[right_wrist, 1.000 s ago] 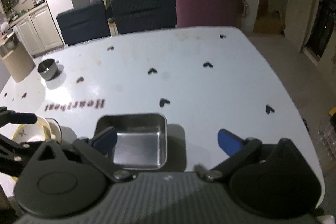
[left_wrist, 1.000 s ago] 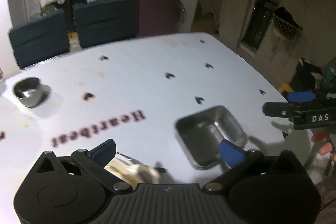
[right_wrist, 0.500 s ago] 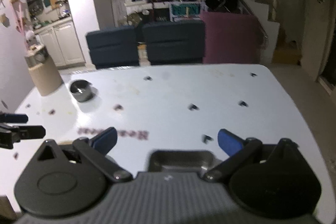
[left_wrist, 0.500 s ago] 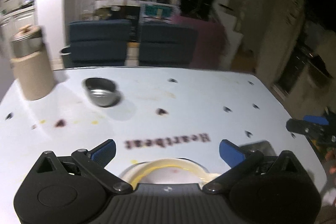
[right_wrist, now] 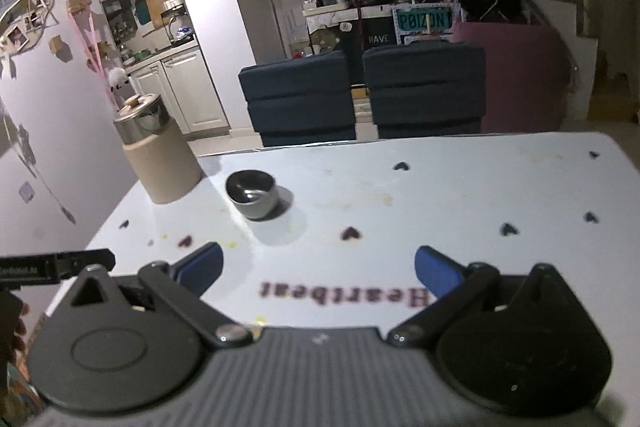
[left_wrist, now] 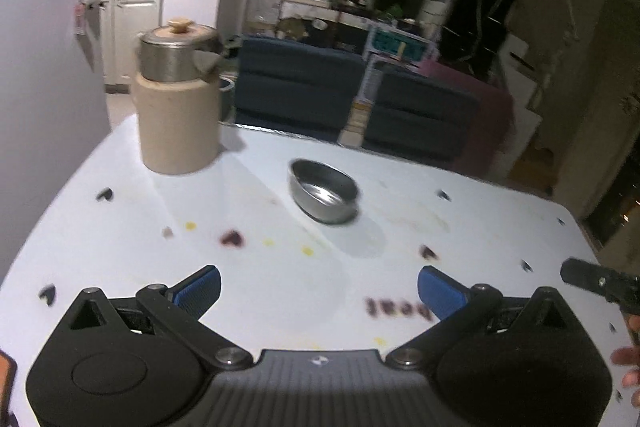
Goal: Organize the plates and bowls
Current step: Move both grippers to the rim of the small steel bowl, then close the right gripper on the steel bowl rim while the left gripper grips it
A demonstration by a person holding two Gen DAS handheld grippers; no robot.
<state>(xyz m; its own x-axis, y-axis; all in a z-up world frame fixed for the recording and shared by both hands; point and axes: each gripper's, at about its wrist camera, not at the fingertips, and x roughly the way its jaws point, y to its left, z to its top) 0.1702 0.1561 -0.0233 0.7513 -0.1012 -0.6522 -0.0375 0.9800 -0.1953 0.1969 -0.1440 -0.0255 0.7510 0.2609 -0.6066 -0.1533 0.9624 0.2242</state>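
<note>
The small round stainless-steel bowl (left_wrist: 325, 195) now sits ahead of my left hand-held gripper (left_wrist: 319, 289), slightly right of centre between its blue pads, with bare counter (left_wrist: 120, 227) between us. A second ago this camera looked down at a cream dish under the fingers and a square steel tray off to the right; both have dropped out of view as I swung left and tilted up. Far left of the bowl stands a tall beige canister with a steel lidded pot on top (left_wrist: 178, 95). The left jaws are spread wide and hold nothing.

My right hand-held gripper (right_wrist: 319, 269) has likewise lifted off the tray, and the same bowl (right_wrist: 252, 194) lies ahead and left of it, well apart. Its jaws are wide and empty too.

I read this as the dish and tray being left behind me, with the steel bowl my next pickup, nearest the left side.
</note>
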